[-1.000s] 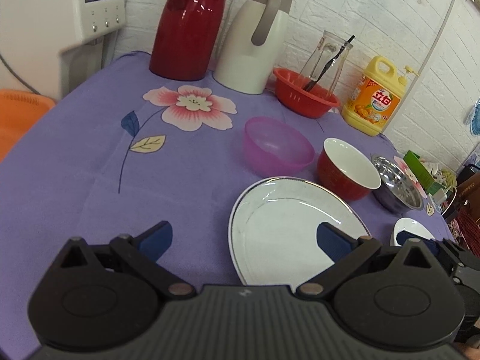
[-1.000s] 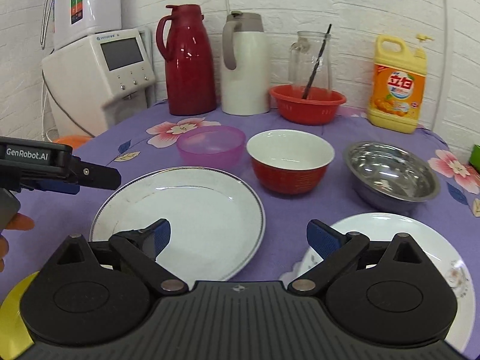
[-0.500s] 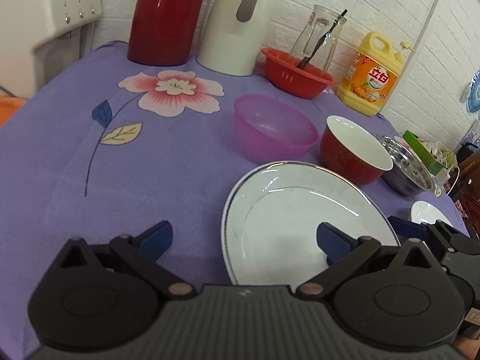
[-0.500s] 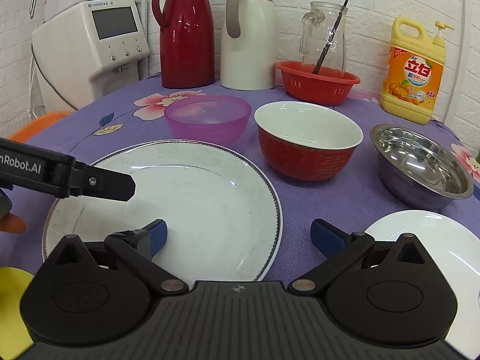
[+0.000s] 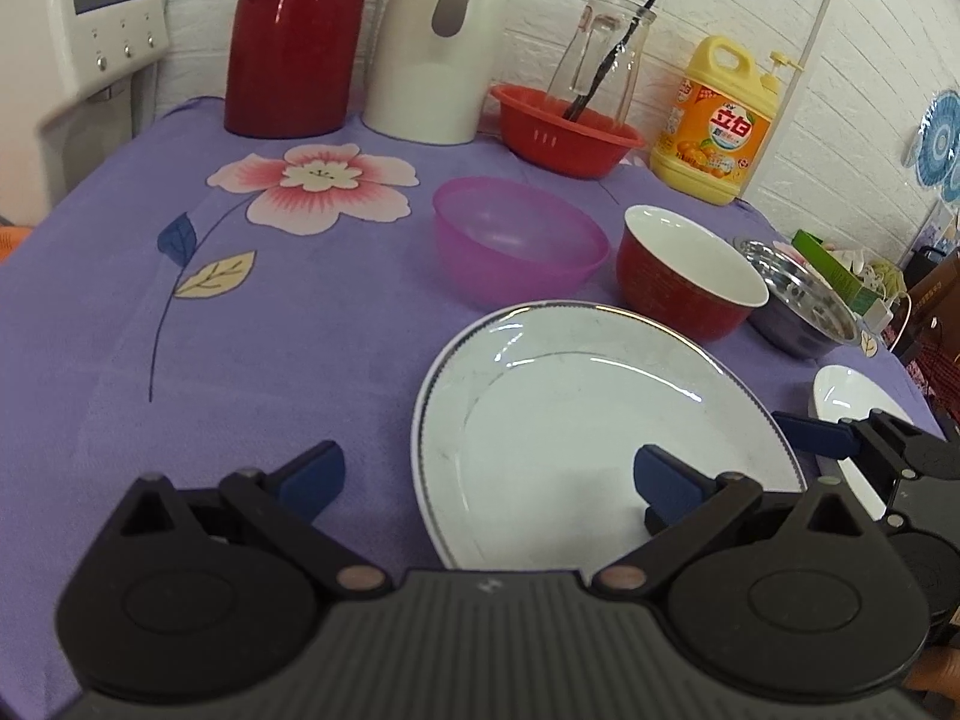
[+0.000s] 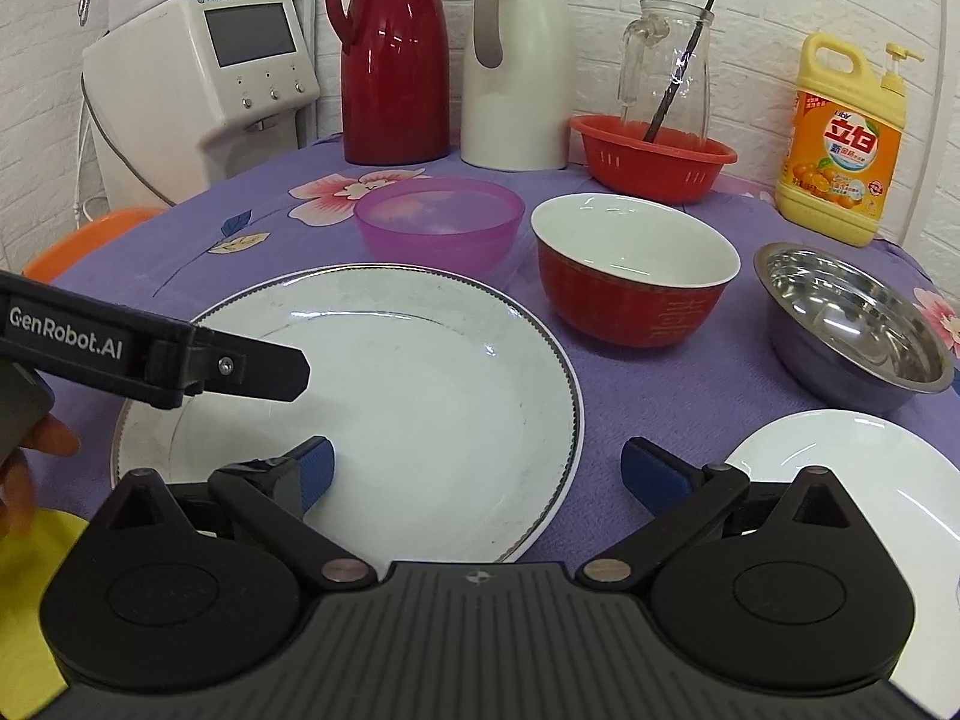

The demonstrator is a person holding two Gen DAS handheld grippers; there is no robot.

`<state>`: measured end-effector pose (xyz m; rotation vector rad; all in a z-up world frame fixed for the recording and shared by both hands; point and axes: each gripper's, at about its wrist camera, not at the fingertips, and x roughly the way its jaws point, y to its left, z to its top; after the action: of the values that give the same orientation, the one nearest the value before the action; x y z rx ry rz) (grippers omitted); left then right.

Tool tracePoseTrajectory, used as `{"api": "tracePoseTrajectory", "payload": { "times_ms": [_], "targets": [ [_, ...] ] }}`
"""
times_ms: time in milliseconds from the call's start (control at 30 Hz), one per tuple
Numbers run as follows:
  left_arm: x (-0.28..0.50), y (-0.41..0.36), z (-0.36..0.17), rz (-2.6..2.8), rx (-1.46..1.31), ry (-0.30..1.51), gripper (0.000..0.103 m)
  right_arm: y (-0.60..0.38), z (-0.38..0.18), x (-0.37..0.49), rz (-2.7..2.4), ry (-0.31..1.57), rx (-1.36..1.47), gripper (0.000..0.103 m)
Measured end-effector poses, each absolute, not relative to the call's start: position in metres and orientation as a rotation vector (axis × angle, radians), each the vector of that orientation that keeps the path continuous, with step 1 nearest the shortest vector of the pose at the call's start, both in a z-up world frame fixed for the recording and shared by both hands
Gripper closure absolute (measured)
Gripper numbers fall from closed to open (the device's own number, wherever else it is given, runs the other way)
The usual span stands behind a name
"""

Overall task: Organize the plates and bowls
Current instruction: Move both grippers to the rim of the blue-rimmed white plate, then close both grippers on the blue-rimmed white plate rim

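Note:
A large white plate [image 5: 600, 426] [image 6: 420, 396] lies on the purple cloth in front of both grippers. Behind it stand a pink plastic bowl [image 5: 516, 240] [image 6: 438, 219], a red bowl with a white inside [image 5: 690, 270] [image 6: 630, 276] and a steel bowl [image 5: 804, 306] [image 6: 852, 324]. A smaller white plate [image 6: 852, 480] [image 5: 852, 396] lies at the right. My left gripper [image 5: 486, 474] is open over the large plate's left rim. My right gripper [image 6: 474, 468] is open over its near right rim. Both are empty.
At the back stand a red thermos [image 6: 393, 60], a white thermos [image 6: 516, 66], a red basket [image 6: 654, 162] with a glass jug [image 6: 666, 60], and a yellow detergent bottle [image 6: 846, 144]. A white appliance [image 6: 204, 84] stands at the left. Something yellow [image 6: 24, 588] lies at the near left.
Both grippers have moved forward and lower toward the large white plate, which now fills more of each view. Both stay open and empty.

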<state>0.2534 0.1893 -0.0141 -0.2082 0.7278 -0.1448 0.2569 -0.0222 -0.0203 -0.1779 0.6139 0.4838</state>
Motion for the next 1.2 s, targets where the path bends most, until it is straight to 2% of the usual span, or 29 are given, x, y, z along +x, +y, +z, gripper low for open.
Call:
{"api": "tracePoseTrajectory", "payload": {
  "times_ms": [167,233,833,1200],
  "targets": [
    [0.251,0.18,-0.014,-0.198,-0.194,0.731,0.005,-0.02,-0.02,0.254,0.55,0.643,-0.119,0.0],
    [0.25,0.179,-0.013,-0.221,-0.202,0.732,0.012,-0.02,-0.019,0.254,0.552,0.643,-0.12,0.0],
    [0.237,0.173,0.012,-0.198,-0.209,0.677,0.012,-0.023,0.0,0.241,0.532,0.556,-0.111,0.0],
    [0.148,0.168,0.043,-0.167,-0.187,0.622,0.012,-0.028,0.029,0.165,0.574,0.511,-0.097,0.0]
  ]
}}
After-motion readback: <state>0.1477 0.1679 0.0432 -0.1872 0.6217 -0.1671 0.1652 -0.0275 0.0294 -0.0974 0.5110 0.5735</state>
